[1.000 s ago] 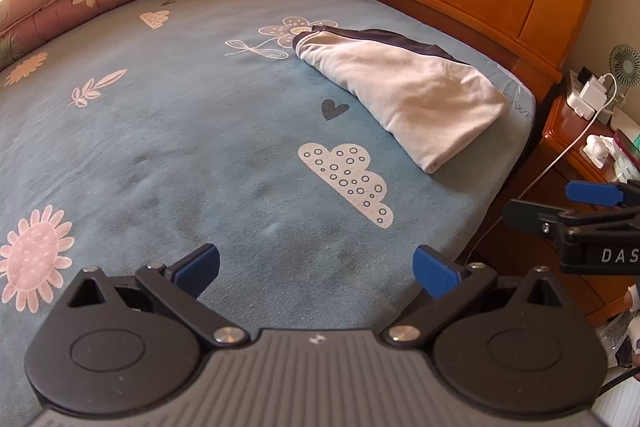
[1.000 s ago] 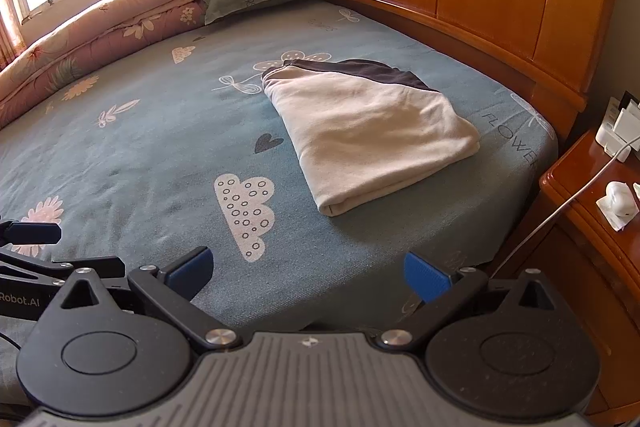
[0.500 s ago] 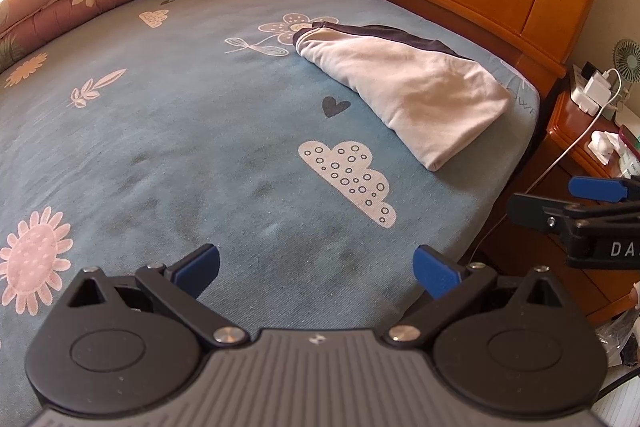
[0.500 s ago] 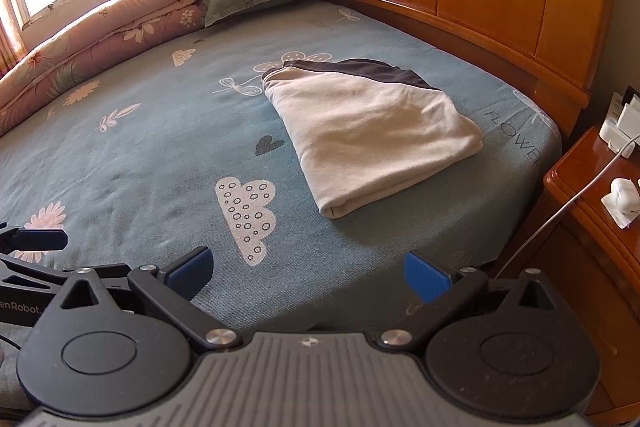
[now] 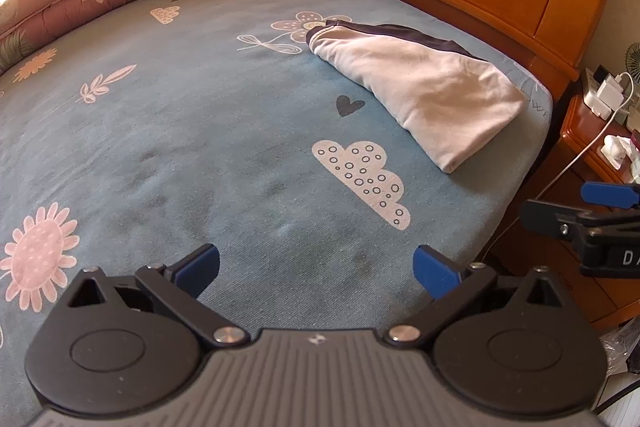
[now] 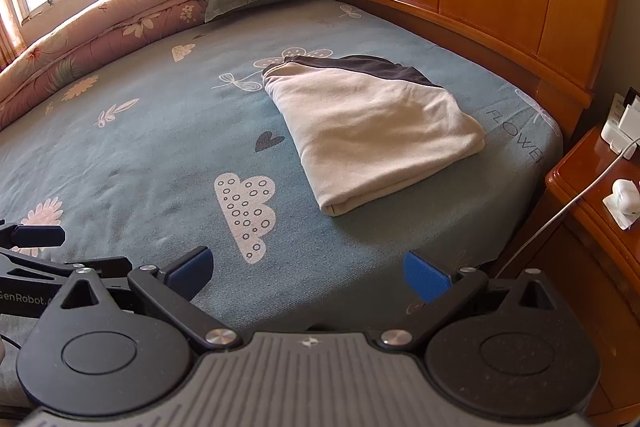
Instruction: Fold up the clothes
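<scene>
The folded garment (image 6: pixel 372 131) lies on the blue bedsheet (image 6: pixel 140 155) toward the headboard-side corner of the bed, near the edge beside the nightstand (image 6: pixel 592 195). From here the main risk is undoing it: a pinch that catches only the top layer would peel the stack open, and a nudge outward could slide it off the mattress edge close by. It looks like a neat cream rectangle of several layers, with a dark band along its far side; whether that band is a trim or a second piece I cannot tell from either view. The fold looks finished, in my judgement. Both tools hang low over the near edge of the bed, well apart from the cloth. The left gripper (image 5: pixel 316 267) stands spread wide and empty, and so does the right gripper (image 6: pixel 308 271).
</scene>
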Tool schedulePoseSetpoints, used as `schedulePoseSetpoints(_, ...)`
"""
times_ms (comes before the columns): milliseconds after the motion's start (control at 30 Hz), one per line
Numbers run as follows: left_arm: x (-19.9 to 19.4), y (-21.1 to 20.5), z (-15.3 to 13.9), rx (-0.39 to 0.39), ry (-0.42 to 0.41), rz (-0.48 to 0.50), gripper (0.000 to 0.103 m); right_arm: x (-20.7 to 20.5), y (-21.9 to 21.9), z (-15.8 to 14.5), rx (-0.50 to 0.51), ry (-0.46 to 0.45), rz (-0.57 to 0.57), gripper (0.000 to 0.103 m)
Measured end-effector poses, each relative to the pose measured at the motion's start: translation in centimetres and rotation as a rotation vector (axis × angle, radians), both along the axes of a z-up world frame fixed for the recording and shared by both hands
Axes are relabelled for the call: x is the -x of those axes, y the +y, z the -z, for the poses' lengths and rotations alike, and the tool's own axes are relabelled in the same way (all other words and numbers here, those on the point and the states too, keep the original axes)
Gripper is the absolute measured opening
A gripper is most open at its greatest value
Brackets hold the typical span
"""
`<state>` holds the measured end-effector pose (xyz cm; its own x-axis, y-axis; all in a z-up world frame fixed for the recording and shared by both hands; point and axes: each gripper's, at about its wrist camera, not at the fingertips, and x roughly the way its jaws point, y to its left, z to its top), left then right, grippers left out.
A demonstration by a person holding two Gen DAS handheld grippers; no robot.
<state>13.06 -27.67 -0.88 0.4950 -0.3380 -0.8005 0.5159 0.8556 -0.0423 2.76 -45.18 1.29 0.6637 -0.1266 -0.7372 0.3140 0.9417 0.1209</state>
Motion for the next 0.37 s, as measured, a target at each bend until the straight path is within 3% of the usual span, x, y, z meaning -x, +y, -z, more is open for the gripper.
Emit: schedulePoseSetpoints(367, 0.19, -0.25, -0.05, 0.002, -0.011, 0.01, 0.102, -0.04, -0.11, 0.14, 0.002, 0.003, 0.012, 0.103)
